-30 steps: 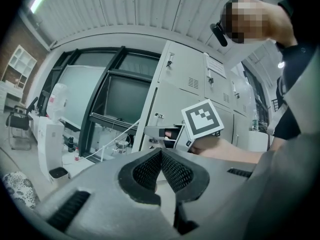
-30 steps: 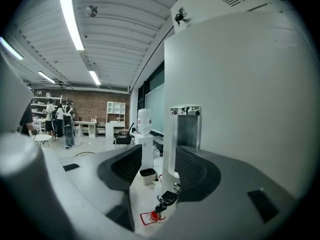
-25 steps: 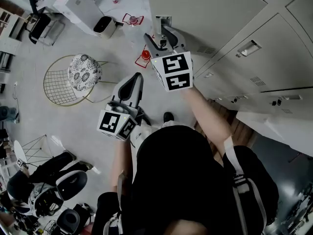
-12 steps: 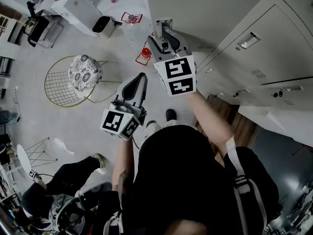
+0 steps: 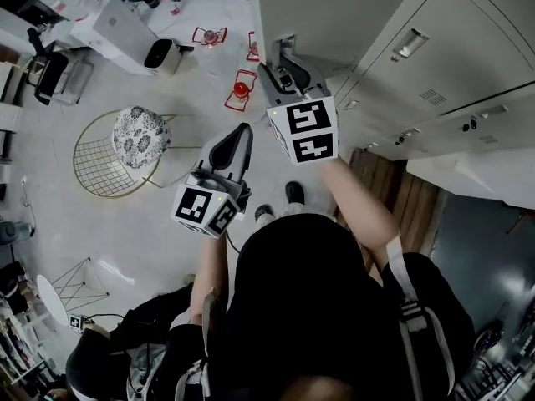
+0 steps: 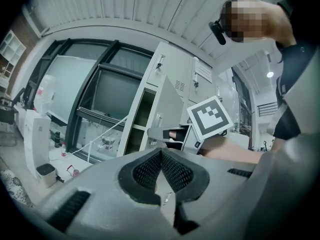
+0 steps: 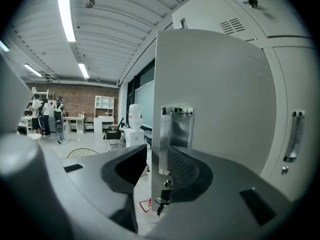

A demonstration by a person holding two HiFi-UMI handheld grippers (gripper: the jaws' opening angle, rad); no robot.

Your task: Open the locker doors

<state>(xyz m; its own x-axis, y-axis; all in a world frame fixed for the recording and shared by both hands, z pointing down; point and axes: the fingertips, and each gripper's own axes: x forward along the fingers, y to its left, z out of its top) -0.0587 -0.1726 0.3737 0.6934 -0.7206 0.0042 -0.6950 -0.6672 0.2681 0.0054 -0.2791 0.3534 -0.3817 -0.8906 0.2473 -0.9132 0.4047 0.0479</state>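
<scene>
The grey locker door (image 5: 334, 11) stands swung out from the bank of lockers (image 5: 451, 65). My right gripper (image 5: 282, 57) is at its free edge, by the metal latch plate (image 5: 280, 38). In the right gripper view the door (image 7: 215, 94) passes edge-on between the jaws of the right gripper (image 7: 157, 156). They have just been closing, and a thin gap still shows on the left side. The latch plate (image 7: 176, 134) sits above the right pad, and keys (image 7: 161, 203) hang below. My left gripper (image 5: 241, 134) hovers lower, shut and empty, its tips (image 6: 161, 153) touching.
A wire chair with a patterned cushion (image 5: 138, 132) stands on the floor at the left. Red objects (image 5: 241, 88) lie near the door's foot, with white appliances (image 5: 125, 27) behind them. Another person (image 5: 109, 349) is at the lower left. A closed neighbouring locker's handle (image 7: 295, 134) is on the right.
The view has slid across the floor, so the lockers sit further up and right. My right gripper has stayed at the door's edge. The person at the lower left has shifted.
</scene>
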